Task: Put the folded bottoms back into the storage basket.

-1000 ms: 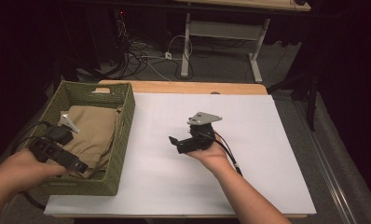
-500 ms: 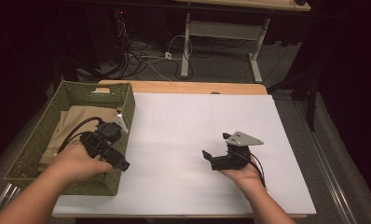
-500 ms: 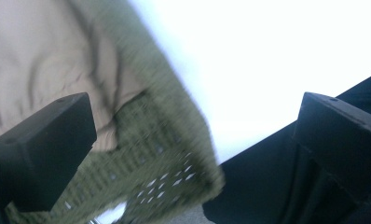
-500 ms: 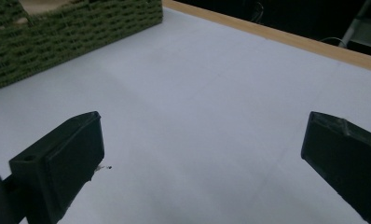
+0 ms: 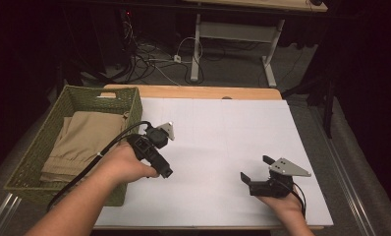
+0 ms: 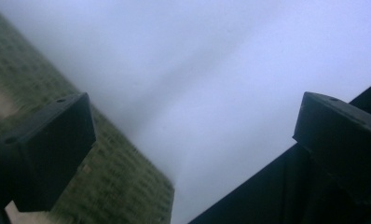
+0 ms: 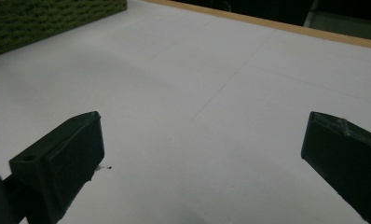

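Note:
A green woven basket [image 5: 36, 147] stands at the table's left with a folded tan cloth [image 5: 85, 140] inside. My left gripper [image 5: 152, 155] hovers just right of the basket's right wall, over the white table top [image 5: 223, 128]. In the left gripper view its jaws [image 6: 193, 126] stand wide apart and empty, with the blurred basket [image 6: 127, 186] to one side. My right gripper [image 5: 256, 168] rests low near the front right of the table, open. Nothing lies between its jaws [image 7: 204, 140], and the basket [image 7: 48, 18] shows far off at the top left.
A wooden strip [image 5: 193, 92] runs along the table's back edge. Beyond it on the floor are cables [image 5: 149, 59] and a white desk frame [image 5: 233, 34]. The white sheet stretches bare between the two grippers.
My left gripper has come out from over the basket to the right, onto the white sheet, holding nothing. My right gripper has drawn back toward the front right corner.

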Demonstrator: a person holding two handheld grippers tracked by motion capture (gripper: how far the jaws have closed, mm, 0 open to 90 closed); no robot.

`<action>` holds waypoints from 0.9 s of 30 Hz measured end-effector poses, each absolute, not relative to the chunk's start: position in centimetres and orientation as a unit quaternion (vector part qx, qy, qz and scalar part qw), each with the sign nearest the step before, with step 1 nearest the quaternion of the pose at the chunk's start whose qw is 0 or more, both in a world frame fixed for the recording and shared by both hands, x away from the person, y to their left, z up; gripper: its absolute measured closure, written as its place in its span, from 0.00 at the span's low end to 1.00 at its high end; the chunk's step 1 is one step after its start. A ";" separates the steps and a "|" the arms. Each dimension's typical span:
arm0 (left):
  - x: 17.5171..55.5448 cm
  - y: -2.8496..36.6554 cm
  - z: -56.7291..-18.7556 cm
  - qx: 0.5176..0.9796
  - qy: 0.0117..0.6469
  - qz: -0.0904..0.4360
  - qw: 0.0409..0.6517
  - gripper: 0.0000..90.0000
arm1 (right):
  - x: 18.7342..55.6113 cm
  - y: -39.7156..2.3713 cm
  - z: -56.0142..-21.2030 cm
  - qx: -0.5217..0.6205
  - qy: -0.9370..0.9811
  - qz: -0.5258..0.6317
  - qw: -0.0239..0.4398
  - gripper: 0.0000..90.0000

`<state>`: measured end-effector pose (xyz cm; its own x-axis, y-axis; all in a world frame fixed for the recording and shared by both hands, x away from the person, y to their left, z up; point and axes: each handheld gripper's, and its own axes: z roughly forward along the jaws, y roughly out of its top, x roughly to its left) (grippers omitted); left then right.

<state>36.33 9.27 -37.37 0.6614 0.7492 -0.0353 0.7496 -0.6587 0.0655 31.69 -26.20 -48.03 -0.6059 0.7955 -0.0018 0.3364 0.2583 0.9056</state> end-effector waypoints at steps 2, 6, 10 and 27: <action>36.6 8.7 -38.7 0.914 0.405 -0.009 0.030 0.00 | 31.6 -26.4 -48.0 0.374 0.754 0.483 0.243 0.00; 37.1 7.8 -41.3 0.916 0.400 -0.017 0.020 0.00 | 31.4 -26.6 -48.2 0.377 0.752 0.480 0.249 0.00; 37.3 7.1 -43.5 0.915 0.403 -0.031 0.017 0.00 | 31.3 -26.2 -48.5 0.370 0.759 0.475 0.249 0.00; 34.0 6.0 -46.4 0.902 0.397 -0.009 0.172 0.00 | 30.9 -25.9 -48.9 0.358 0.765 0.479 0.238 0.00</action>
